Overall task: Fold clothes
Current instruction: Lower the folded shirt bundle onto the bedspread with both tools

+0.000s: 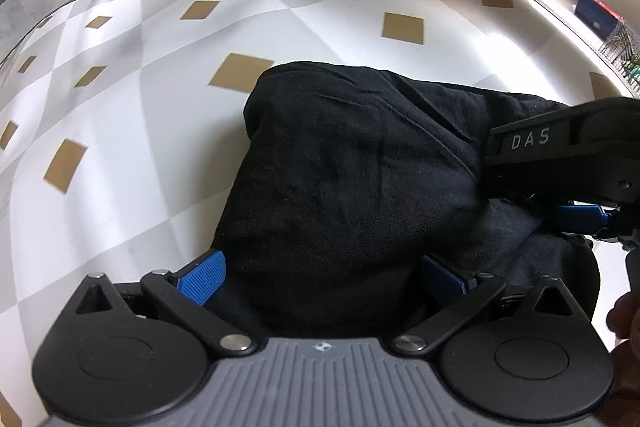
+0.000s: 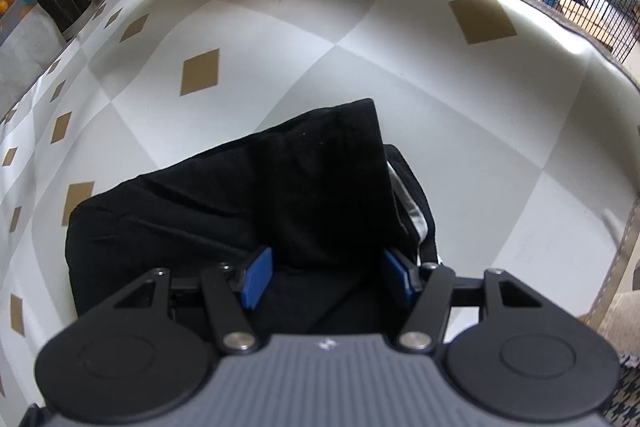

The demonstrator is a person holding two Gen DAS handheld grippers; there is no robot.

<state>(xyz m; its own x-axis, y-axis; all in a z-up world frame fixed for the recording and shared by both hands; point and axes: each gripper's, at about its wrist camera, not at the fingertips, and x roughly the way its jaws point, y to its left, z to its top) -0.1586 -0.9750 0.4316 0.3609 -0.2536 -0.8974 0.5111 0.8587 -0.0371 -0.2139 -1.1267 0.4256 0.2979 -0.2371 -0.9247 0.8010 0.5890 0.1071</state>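
Straddling black garment (image 1: 352, 179) bundle on tabletop (image 1: 160, 107): left tool (image 1: 320, 277) wide open, right tool (image 2: 326, 277) half open, neither gripping; bundle directly ahead of both.

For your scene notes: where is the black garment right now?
The black garment lies bunched on the diamond-patterned tablecloth, just ahead of both claws in each wrist view.
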